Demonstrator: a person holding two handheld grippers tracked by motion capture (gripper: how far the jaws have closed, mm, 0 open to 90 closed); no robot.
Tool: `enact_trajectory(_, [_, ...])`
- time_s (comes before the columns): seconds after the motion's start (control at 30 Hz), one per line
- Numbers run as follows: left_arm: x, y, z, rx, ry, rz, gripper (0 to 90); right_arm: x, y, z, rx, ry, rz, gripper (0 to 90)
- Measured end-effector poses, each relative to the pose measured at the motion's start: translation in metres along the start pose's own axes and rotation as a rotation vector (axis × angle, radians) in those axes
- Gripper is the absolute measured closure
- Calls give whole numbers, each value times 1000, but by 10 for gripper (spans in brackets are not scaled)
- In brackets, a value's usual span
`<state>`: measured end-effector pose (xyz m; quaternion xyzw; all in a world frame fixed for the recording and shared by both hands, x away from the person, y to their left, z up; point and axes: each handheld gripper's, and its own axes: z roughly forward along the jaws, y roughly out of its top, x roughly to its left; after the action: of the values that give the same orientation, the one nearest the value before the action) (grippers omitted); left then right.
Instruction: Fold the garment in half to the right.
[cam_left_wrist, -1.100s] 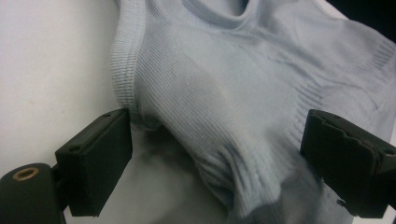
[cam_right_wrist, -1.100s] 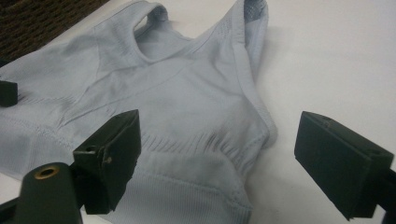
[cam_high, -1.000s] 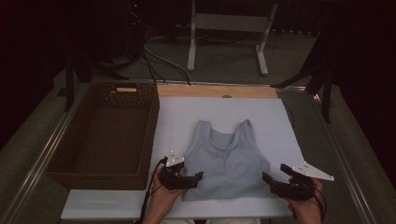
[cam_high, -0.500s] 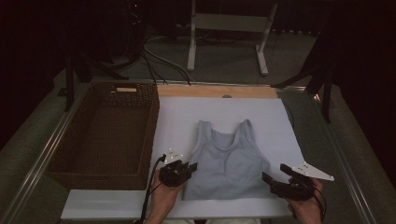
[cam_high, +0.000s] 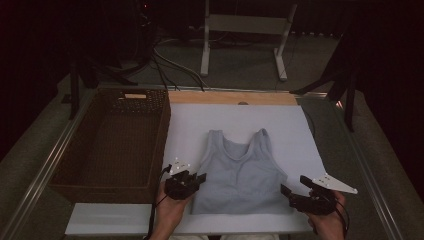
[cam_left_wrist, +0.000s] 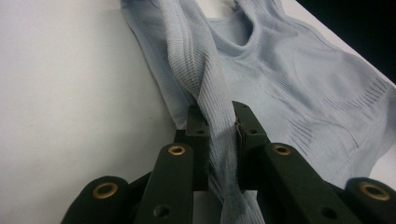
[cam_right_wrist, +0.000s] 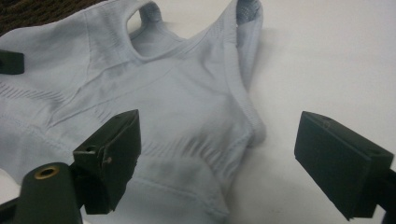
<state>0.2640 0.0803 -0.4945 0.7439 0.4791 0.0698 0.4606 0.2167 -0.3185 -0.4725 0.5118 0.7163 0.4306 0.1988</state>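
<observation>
A pale blue ribbed tank top (cam_high: 240, 170) lies flat on the white board, straps pointing away from me. My left gripper (cam_high: 199, 179) is at its lower left side. In the left gripper view the jaws have just been closing, and this gripper (cam_left_wrist: 219, 116) is now shut on a bunched fold of the tank top's (cam_left_wrist: 289, 79) side edge. My right gripper (cam_high: 286, 190) rests by the lower right corner, held in a hand. In the right gripper view that gripper (cam_right_wrist: 224, 135) stands open, its jaws wide either side of the tank top's (cam_right_wrist: 163, 93) right side without touching it.
A dark wicker basket (cam_high: 164, 131) stands to the left of the white board (cam_high: 300, 135). A wooden strip (cam_high: 235, 97) runs along the board's far edge. Metal table rails (cam_high: 370, 170) border both sides. Cables and stand legs lie on the floor beyond.
The left gripper's jaws went from wide open to shut, pinching the top's left edge into a fold. The right gripper and hand kept still.
</observation>
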Motion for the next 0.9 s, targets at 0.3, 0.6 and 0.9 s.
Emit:
enact_trajectory(0.3, [4,2,-10,-5,31,-7,817,1,0,1,1,1,-1,148])
enact_trajectory(0.6, [1,5,0,23,39,-11,816,2,0,2,5,3,-4,148])
enact_trajectory(0.9, [-7,13,3,15,28,-11,816,2,0,2,4,4,-7,148])
